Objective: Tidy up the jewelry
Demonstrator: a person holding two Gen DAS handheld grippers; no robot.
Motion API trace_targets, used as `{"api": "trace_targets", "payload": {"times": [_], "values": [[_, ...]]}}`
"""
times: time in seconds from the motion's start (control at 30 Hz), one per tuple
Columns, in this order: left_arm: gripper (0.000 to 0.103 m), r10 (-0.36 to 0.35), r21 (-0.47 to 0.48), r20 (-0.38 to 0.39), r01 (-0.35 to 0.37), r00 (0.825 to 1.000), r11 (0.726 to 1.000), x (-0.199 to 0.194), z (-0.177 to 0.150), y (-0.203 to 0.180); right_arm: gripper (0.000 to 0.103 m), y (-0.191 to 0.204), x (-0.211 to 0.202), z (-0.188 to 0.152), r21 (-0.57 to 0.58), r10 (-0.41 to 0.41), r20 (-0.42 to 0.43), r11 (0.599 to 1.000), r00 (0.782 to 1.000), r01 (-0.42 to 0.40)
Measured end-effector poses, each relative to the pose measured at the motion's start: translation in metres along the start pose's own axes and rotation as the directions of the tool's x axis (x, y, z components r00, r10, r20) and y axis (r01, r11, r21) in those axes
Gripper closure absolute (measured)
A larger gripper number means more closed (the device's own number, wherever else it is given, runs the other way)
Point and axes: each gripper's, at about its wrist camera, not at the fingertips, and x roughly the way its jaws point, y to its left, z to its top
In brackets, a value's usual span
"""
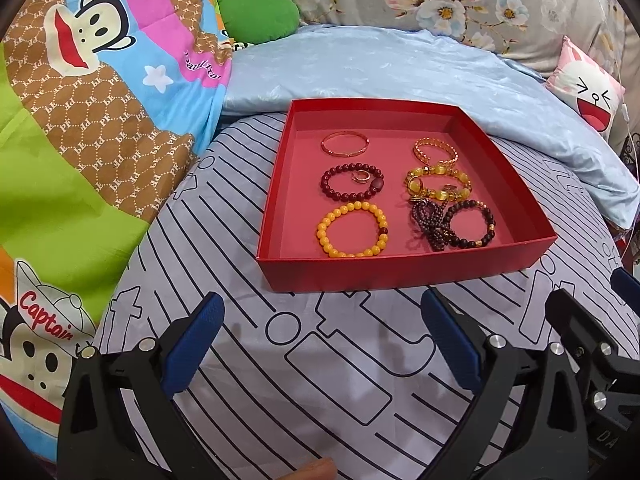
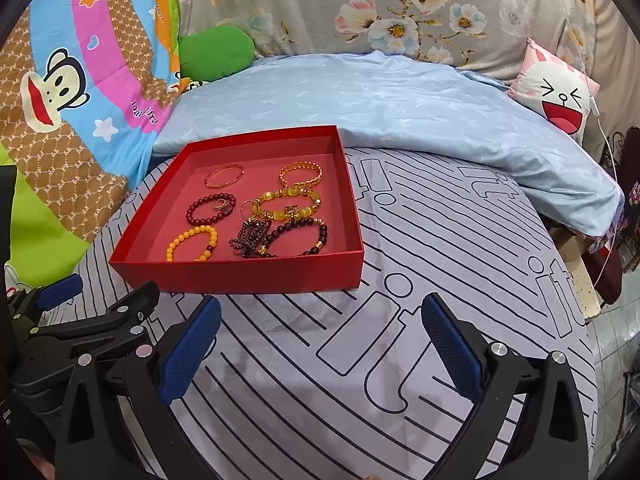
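One red tray (image 1: 404, 268) ahead of you on striped bed sheet (image 1: 320, 380), holding two gold bangles, about five bead bracelets, one small ring (image 1: 359, 177). Both your tongs, left tongs (image 1: 324, 336) and right tongs (image 2: 320, 340), spread apart, empty, short of tray. Behind: blue quilt (image 2: 400, 100), two cartoon pillows.

The left gripper (image 1: 322, 320) and right gripper (image 2: 320, 322) hover side by side, jaws spread wide, holding nothing.
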Motion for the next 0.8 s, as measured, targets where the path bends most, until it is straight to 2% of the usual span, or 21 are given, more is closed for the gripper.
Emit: {"api": "trace_targets", "payload": {"times": [0.8], "values": [[0.009, 0.008, -0.003, -0.017, -0.008, 1.000, 1.000, 0.0033, -0.0035, -0.0004, 0.006, 0.0000, 0.0013, -0.0032, 0.002, -0.005, -0.003, 1.000, 1.000, 0.005]]}}
